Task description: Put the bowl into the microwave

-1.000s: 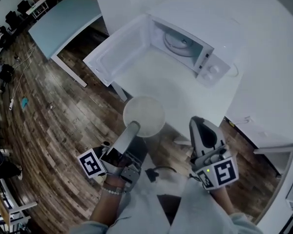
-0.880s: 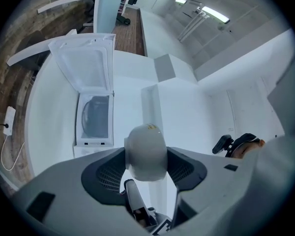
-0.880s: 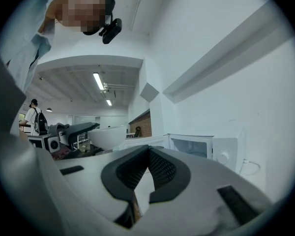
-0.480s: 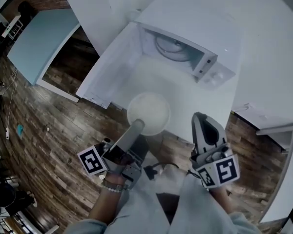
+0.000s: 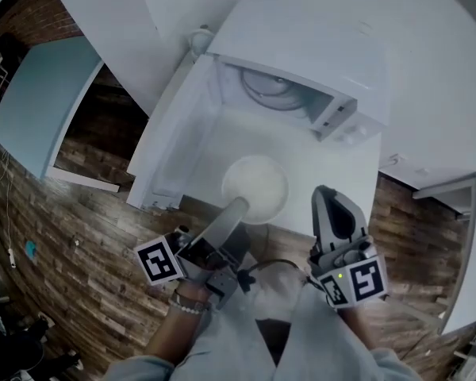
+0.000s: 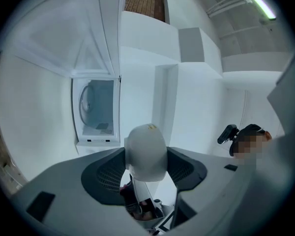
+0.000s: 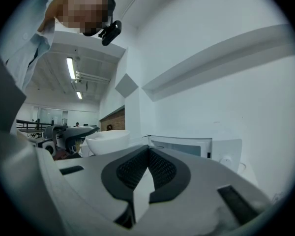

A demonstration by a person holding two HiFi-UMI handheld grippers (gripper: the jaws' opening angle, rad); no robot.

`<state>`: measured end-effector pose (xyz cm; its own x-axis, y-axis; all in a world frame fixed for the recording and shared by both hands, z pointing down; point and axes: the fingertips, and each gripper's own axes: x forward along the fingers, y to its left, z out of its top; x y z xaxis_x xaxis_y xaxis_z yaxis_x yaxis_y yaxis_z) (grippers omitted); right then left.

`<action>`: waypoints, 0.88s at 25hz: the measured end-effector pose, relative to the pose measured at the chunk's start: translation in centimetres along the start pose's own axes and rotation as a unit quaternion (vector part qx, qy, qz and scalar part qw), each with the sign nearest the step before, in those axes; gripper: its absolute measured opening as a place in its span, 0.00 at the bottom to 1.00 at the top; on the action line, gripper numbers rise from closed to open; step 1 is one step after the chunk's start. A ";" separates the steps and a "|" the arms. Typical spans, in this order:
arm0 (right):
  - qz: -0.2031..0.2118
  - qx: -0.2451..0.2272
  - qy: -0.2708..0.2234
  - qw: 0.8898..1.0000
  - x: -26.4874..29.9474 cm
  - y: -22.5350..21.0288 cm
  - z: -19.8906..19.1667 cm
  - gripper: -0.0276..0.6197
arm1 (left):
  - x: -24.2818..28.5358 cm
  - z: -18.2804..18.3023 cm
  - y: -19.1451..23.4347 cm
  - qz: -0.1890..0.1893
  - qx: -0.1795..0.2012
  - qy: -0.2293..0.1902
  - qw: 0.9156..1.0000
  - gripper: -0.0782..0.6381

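A white bowl (image 5: 255, 187) hangs over the front of the white table (image 5: 341, 161), and my left gripper (image 5: 239, 206) is shut on its near rim. In the left gripper view the bowl (image 6: 146, 150) stands edge-on between the jaws of the left gripper (image 6: 146, 162). The white microwave (image 5: 301, 70) stands just beyond it, with its door (image 5: 178, 133) swung wide to the left and the turntable (image 5: 266, 86) visible inside. My right gripper (image 5: 328, 194) is to the right of the bowl, shut and empty. The right gripper view shows its jaws closed at the right gripper (image 7: 148, 150), with the bowl (image 7: 107, 140) at left and the microwave (image 7: 187, 146) ahead.
A white wall rises behind the microwave. A pale blue table (image 5: 32, 101) stands at the far left over the wood floor (image 5: 79, 236). Another white surface (image 5: 452, 244) lies at the right edge.
Both grippers and the bowl have moved toward the microwave. The bowl, earlier off the table's front edge over the floor, is now over the table before the open cavity.
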<state>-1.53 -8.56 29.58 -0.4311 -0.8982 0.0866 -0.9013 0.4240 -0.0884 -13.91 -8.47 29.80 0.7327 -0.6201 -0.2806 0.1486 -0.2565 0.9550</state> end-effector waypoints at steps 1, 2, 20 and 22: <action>-0.005 0.001 0.001 1.000 0.2 0.1 0.0 0.04 | 0.2 0.3 0.0 -0.001 -0.002 0.005 1.000 0.45; -0.010 0.003 0.002 1.000 0.3 0.1 -0.1 0.04 | 0.4 0.5 0.0 -0.003 -0.002 0.010 1.000 0.45; 0.031 -0.034 0.006 0.999 3.3 -1.4 -0.4 0.04 | 4.5 2.9 2.6 0.001 -0.001 0.007 1.000 0.45; 0.038 -0.031 0.008 0.999 4.0 -1.8 -0.4 0.04 | 5.0 3.4 3.2 0.007 -0.001 0.002 1.000 0.45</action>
<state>-1.68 -12.85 30.52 -0.4977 -0.8619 0.0977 -0.8672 0.4968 -0.0347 -11.98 -14.92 31.15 0.7371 -0.6205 -0.2675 0.1408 -0.2462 0.9589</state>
